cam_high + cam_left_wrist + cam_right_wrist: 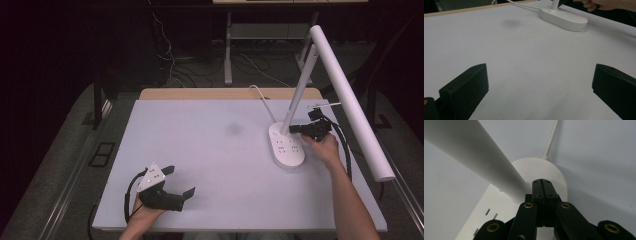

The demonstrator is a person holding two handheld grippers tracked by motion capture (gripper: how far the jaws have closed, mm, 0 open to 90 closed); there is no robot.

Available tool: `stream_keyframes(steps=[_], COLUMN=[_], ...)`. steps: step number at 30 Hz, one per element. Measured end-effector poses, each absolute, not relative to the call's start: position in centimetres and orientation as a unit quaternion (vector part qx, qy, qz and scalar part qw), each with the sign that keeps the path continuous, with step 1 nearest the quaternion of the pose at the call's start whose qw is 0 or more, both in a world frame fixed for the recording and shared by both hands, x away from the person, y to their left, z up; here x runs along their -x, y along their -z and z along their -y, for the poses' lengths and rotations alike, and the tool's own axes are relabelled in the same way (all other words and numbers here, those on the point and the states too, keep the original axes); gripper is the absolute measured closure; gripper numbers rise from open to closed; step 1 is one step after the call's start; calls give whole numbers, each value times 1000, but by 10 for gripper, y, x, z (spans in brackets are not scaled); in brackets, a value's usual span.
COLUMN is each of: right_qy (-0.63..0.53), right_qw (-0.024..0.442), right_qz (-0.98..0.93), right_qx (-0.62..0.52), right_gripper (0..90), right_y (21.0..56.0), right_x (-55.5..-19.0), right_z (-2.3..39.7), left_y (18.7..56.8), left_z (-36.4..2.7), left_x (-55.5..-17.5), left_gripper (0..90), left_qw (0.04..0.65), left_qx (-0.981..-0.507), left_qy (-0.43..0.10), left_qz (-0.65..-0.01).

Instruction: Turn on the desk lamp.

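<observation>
Seemingly touching, lamp base, hand-held gripper

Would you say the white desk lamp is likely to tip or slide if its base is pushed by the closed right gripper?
The lamp looks top-heavy: its long head overhangs well past the base, so a high push could tip it. A low push from the right gripper would more likely slide the smooth base across the table. Its cable may tug slightly.

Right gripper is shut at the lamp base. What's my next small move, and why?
Probably ease the right gripper down onto the lamp base beside the stem to press a switch there. Its jaws are closed with nothing between them, tips over the base top. The left gripper sits open, far off.
</observation>
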State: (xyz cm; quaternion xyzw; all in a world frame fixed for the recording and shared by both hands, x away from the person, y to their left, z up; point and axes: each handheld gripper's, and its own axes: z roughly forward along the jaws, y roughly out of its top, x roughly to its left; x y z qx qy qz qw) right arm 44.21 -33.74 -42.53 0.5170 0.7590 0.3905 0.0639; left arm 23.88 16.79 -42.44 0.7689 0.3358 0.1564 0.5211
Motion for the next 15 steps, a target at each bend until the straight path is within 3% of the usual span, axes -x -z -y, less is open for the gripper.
stream_keyframes(steps=[15], right_qy=[-398], right_qw=[65], right_qz=[-751], right_qx=[-523], right_gripper=[893], right_y=[428], right_x=[-439], right_z=[337], left_y=[425], left_z=[-167], left_x=[-239], left_gripper=[0], left_qw=[519], left_qx=[-771], left_qy=[-156], left_qz=[-335])
